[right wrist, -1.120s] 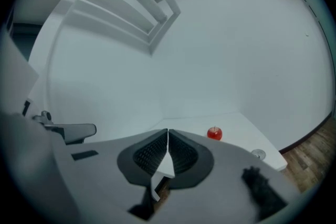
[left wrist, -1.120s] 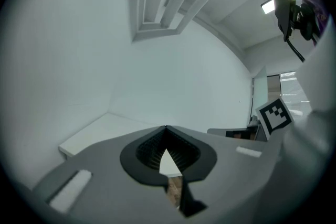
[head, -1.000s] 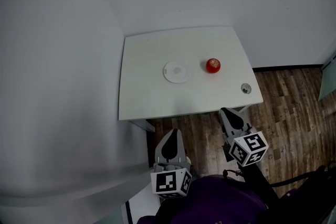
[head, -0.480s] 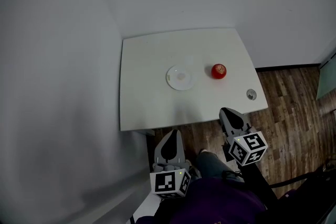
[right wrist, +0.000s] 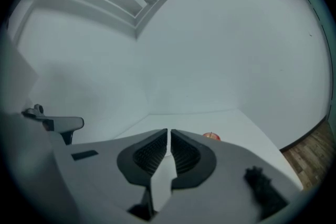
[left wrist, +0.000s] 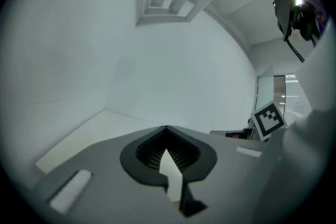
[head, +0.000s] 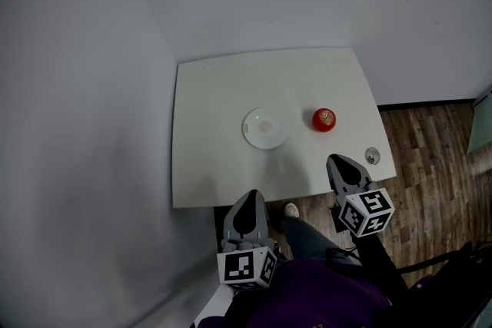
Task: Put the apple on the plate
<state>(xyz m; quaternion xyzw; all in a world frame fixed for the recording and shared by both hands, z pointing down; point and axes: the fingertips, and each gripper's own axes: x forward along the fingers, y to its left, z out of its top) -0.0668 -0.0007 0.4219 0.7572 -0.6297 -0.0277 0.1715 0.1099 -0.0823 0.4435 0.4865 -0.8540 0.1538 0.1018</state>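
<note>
Though nr plate (head: 266, 127), apple (head: 324, 119) w/ clearance

Dim, grey light — fisheye-warped edges.

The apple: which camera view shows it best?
The head view: the apple lies whole on the white table, right of the plate. The right gripper view shows only its red top, the rest hidden. The left gripper view does not show it.
</note>
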